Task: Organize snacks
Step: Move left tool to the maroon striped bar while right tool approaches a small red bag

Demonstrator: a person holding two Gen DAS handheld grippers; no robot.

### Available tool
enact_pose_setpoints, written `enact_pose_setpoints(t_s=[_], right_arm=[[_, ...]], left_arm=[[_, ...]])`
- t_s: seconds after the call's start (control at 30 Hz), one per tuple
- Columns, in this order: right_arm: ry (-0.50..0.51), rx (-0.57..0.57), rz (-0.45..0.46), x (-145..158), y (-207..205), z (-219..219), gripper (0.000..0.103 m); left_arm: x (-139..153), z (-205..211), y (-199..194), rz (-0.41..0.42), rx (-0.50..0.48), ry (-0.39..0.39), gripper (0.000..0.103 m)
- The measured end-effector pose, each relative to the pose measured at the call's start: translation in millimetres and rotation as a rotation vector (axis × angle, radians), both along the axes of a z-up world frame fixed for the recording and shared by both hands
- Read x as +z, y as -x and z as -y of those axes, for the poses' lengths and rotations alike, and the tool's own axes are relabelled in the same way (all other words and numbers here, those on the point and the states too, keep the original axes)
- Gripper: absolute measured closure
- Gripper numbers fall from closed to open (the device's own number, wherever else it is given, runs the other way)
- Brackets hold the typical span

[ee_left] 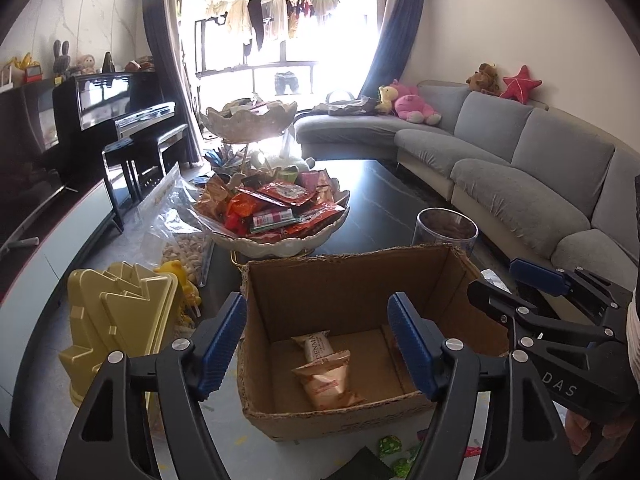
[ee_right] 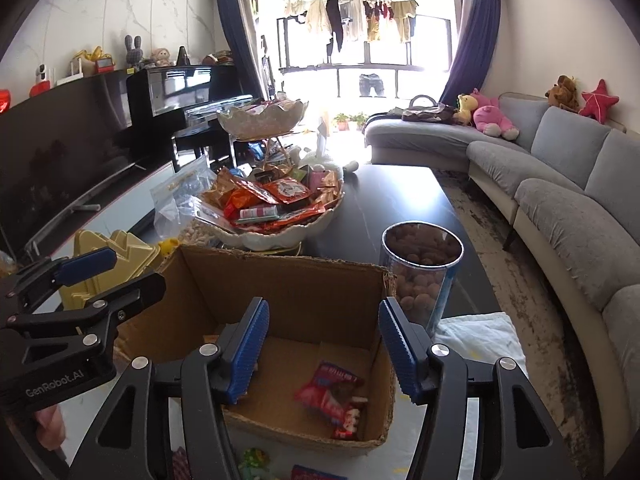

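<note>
Living room, dark desk (ee_right: 400, 200). Cardboard box (ee_left: 340, 280) frame centre, below both hand-held grippers: left (ee_left: 316, 344) over beige packets (ee_left: 324, 376), right (ee_right: 324, 344) over red packets (ee_right: 336, 400). Both wide open, empty.

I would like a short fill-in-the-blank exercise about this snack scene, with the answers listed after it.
1. Both claws, left claw and right claw, are ____ and hold nothing.
2. The snack packets lie inside the ____ box.
3. The clear jar of brown snacks has no ____ on it.
4. The tiered white bowl stand stands ____ the box, seen from the claws.

Missing words: open; cardboard; lid; behind
</note>
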State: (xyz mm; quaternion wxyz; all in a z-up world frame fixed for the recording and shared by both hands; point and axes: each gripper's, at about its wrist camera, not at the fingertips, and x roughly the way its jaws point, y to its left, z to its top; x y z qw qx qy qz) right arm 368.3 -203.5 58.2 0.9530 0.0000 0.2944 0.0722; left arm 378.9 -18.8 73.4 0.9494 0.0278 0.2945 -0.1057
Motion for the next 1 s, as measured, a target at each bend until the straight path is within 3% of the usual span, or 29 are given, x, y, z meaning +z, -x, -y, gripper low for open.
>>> enact_pose_setpoints(t_s=[0.47, 1.0], right_arm=[[-0.02, 0.002, 0.012, 9.4, 49.5, 0.7, 0.04], [-0.02, -0.014, -0.051, -23.7, 83.3, -0.3, 0.04]], left_arm=[[11.1, -7.0, 65.4, 0.036, 0.03, -0.025, 0.025], [-28.0, -15.5, 110.6, -0.014, 0.051, -0.045, 0.024]])
